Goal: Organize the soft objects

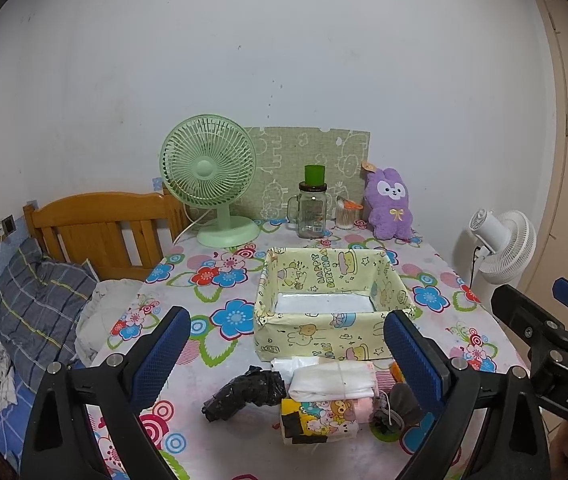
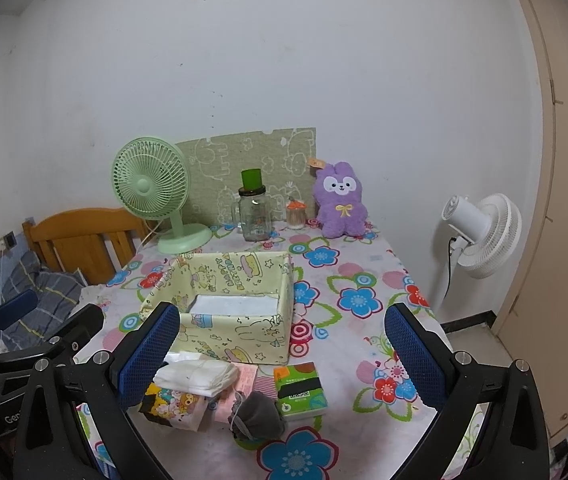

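A small heap of soft things lies on the near part of the flowered tablecloth (image 2: 368,264), just in front of the yellow fabric storage box (image 1: 334,306): a folded white cloth bundle (image 1: 330,382) on top of a cartoon-printed tissue pack (image 1: 318,420), a crumpled black plastic bag (image 1: 243,394) to its left, a grey drawstring pouch (image 2: 257,414) to its right, and a green tissue pack (image 2: 300,390) furthest right. The box stands open, its white bottom showing. The left gripper (image 1: 284,364) hangs above the heap with its blue-padded fingers spread wide, the white bundle and the black bag lying between them, nothing grasped. The right gripper (image 2: 279,356) is likewise released, its fingers wide apart with the pouch and the green pack between them and the white bundle near its left finger. Beyond the box, along the wall, stand a green desk fan (image 1: 211,184), a glass mason jar mug (image 1: 312,210) with a green cup on it, a small jar of cotton swabs (image 1: 346,214) and a purple plush bunny (image 1: 390,204). A white standing fan (image 2: 484,232) is to the right of the table; a wooden headboard (image 1: 99,228) and a plaid pillow (image 1: 39,304) are to the left.
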### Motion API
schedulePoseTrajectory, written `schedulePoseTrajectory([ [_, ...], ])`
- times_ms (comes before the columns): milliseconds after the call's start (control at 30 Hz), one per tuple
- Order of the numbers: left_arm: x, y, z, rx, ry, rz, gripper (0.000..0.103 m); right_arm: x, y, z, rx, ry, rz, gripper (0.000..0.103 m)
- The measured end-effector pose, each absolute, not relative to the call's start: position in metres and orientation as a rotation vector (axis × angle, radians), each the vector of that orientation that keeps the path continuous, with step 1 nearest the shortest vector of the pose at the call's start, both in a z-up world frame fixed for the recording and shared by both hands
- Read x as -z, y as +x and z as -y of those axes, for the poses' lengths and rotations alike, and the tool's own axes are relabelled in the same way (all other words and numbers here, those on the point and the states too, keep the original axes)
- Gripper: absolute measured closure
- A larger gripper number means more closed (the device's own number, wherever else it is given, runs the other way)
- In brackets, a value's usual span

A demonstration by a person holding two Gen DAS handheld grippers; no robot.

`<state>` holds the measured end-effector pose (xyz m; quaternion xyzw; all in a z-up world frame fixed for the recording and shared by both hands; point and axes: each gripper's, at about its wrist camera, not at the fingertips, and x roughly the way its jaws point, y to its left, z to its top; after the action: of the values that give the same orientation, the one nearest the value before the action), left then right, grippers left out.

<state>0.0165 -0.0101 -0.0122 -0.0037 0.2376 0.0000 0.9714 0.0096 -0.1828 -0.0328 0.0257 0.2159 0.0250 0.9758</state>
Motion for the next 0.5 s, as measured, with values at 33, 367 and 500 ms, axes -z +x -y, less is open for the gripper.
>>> schedulePoseTrajectory([
  [33, 0.013, 0.018, 0.01, 0.001, -0.009, -0.482, 0.005, 0.033, 0.011, 0.184, -0.051, 0.052, -0.438, 0.0],
  [367, 0.026, 0.029, 0.013, 0.014, -0.001, -0.512, 0.009, 0.037, 0.022, 0.188, -0.052, 0.055, -0.467, 0.0],
  [500, 0.032, 0.034, 0.018, 0.032, 0.004, -0.525, 0.009, 0.041, 0.029, 0.19, -0.051, 0.051, -0.479, 0.0],
])
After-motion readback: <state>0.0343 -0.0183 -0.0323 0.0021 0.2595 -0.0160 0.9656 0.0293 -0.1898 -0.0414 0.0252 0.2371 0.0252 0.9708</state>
